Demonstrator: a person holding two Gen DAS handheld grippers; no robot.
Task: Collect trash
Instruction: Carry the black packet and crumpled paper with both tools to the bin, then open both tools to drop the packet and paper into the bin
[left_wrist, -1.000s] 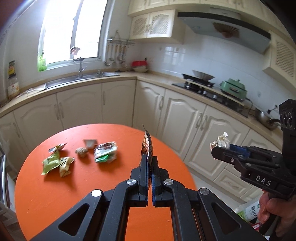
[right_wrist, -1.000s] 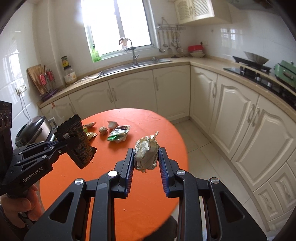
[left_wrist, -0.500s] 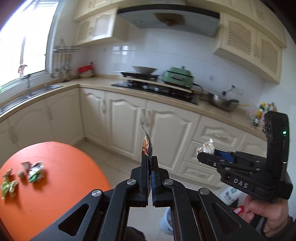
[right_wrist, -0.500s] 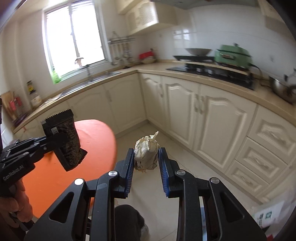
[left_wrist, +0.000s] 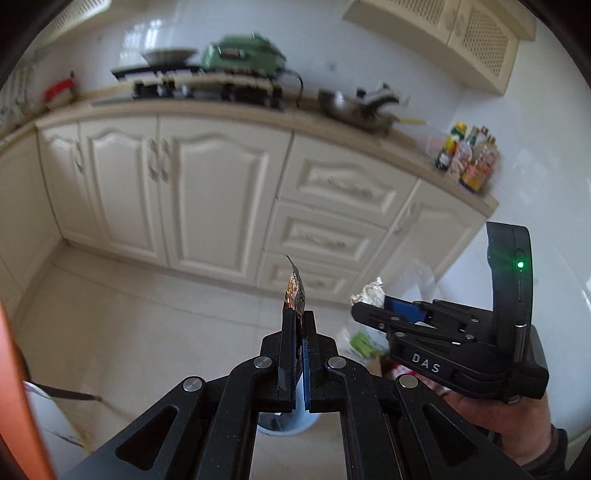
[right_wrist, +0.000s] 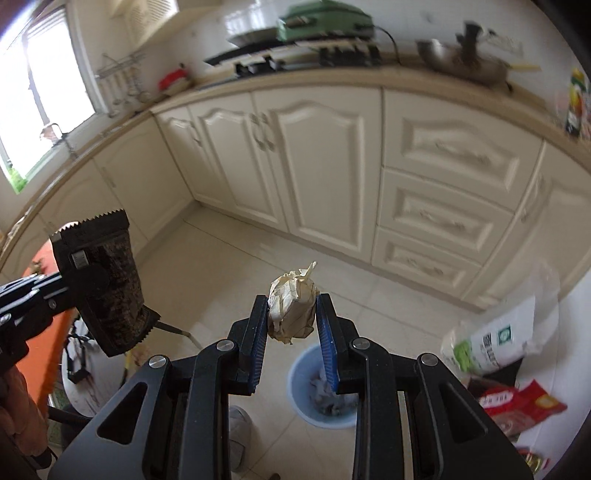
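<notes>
1. Trash sits in both grippers: the left gripper (left_wrist: 297, 321) has its fingers clamped flat on a thin dark foil snack wrapper (left_wrist: 294, 291), which stands edge-on just above centre in the left wrist view.
2. In the right wrist view the same wrapper shows its broad dark face with a serrated top edge at the left of the frame.
3. The right gripper (right_wrist: 291, 314) has its blue-padded fingers closed on a crumpled beige paper ball (right_wrist: 291, 308) at the centre of the frame.
4. The paper ball also shows at the tip of the right gripper, right of centre in the left wrist view.
5. A round light-blue plastic trash bin (right_wrist: 297, 384) stands on the pale tiled floor (right_wrist: 207, 266), low in the frame just below the paper ball, with crumpled waste inside.
6. Cream panelled cabinets (right_wrist: 314, 162) fill the middle of both views, blurred.
7. A white printed plastic bag (right_wrist: 495, 339) and a red packet (right_wrist: 517, 406) lie at the lower right.
8. An edge of the orange tabletop (right_wrist: 48, 328) shows at the left.
</notes>
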